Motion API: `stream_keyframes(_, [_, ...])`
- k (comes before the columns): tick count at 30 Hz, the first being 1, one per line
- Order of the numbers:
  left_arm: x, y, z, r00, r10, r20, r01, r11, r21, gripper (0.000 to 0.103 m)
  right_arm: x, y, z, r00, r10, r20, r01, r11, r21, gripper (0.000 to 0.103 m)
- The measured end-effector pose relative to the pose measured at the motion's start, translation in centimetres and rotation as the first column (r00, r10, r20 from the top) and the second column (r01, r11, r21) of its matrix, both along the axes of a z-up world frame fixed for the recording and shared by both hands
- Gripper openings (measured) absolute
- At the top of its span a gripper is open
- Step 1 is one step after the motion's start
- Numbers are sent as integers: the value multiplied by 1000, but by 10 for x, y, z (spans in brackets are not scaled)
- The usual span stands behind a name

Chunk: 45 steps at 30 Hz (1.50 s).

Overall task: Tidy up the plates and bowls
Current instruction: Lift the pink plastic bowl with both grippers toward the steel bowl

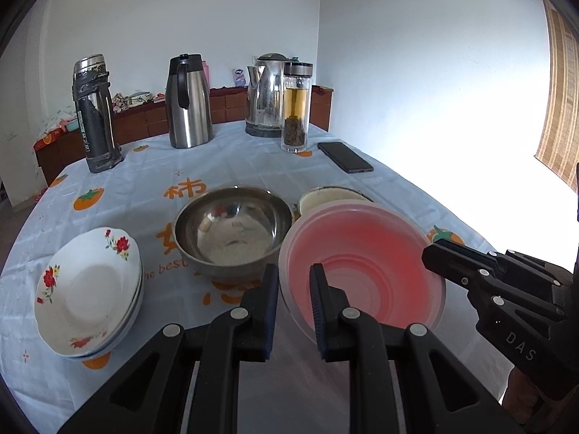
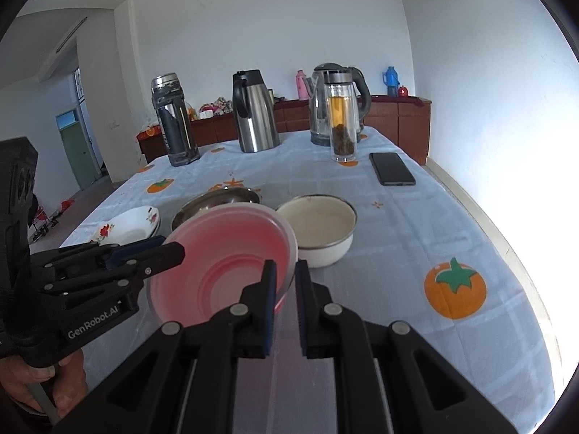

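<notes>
The right tongs [image 2: 286, 289] pinch the near rim of the pink bowl [image 2: 220, 271]. The left tongs [image 1: 294, 289] grip its other rim. Both point slanting down, holding the bowl tipped above the tabletop [image 2: 416, 224], beside the metal bowl [image 1: 231, 228] and white bowl [image 2: 318, 228].
</notes>
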State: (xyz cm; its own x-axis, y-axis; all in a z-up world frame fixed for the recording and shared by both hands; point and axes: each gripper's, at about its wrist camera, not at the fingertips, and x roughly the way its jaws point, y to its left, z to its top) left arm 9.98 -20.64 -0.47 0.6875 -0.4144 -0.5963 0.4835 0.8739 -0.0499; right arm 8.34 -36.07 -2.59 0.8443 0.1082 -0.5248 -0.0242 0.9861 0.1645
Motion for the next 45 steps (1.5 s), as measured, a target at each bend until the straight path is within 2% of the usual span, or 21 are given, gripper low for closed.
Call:
stream_keyframes(22, [22, 8, 37, 996, 27, 85, -25, 999, -22, 19, 26, 8, 37, 998, 10, 67, -9, 1000, -17, 10])
stream_keyframes(45, [69, 27, 41, 993, 81, 83, -72, 992, -100, 19, 72, 28, 58, 997, 33, 64, -29, 998, -63, 10])
